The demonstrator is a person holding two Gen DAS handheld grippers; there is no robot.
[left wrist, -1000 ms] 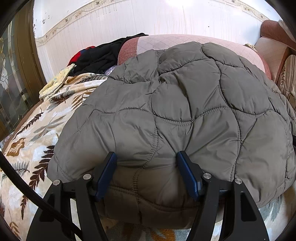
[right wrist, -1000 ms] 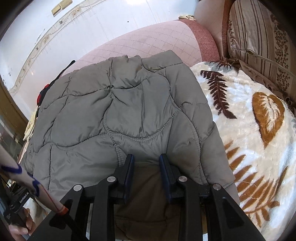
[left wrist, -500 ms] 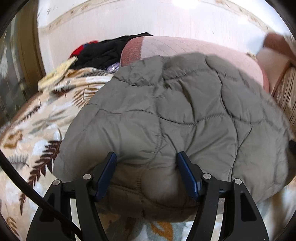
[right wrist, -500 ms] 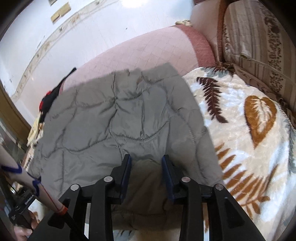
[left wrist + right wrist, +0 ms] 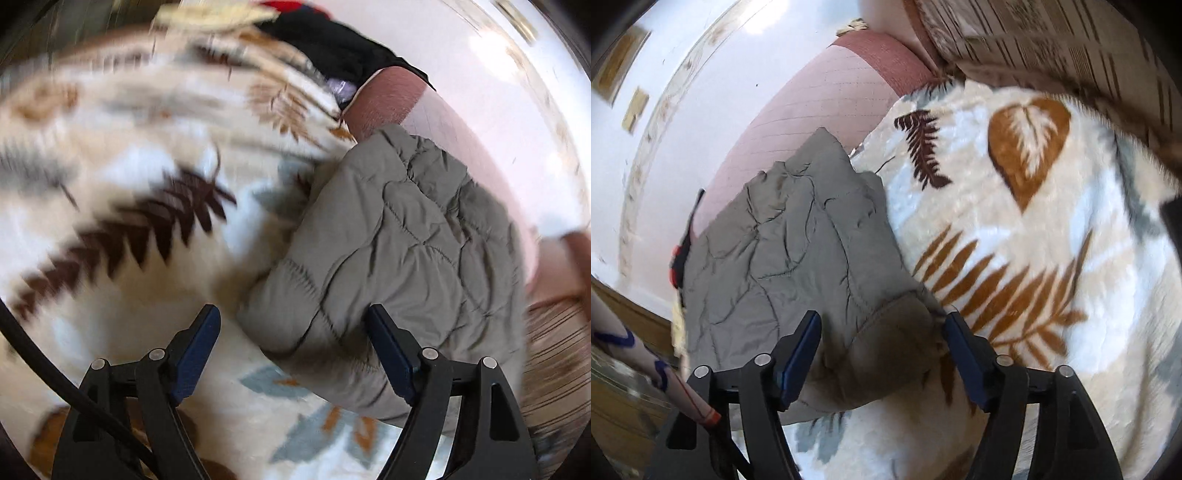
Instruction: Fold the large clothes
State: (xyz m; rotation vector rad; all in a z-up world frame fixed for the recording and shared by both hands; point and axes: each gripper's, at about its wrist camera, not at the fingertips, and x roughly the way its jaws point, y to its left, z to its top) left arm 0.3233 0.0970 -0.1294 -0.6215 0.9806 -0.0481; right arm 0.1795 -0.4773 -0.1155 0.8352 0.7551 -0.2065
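Observation:
A grey-green quilted jacket [image 5: 406, 236] lies folded in a bundle on a leaf-patterned blanket [image 5: 122, 206], against a pink sofa arm. My left gripper [image 5: 291, 347] is open, its fingers astride the bundle's near left corner without holding it. In the right wrist view the jacket [image 5: 790, 251] lies left of centre on the blanket [image 5: 1034, 236]. My right gripper [image 5: 882, 350] is open wide around the jacket's near right corner, where the brown lining shows.
A pile of black and red clothes [image 5: 332, 44] lies at the far end of the blanket. The pink sofa arm [image 5: 820, 107] rises behind the jacket. A striped cushion [image 5: 1052, 40] sits at the upper right. A person's arm [image 5: 646, 362] shows at lower left.
Both grippers pulled back and swung outward from the jacket. The right gripper opened from nearly shut to wide open, letting go of the hem. The left view is motion-blurred.

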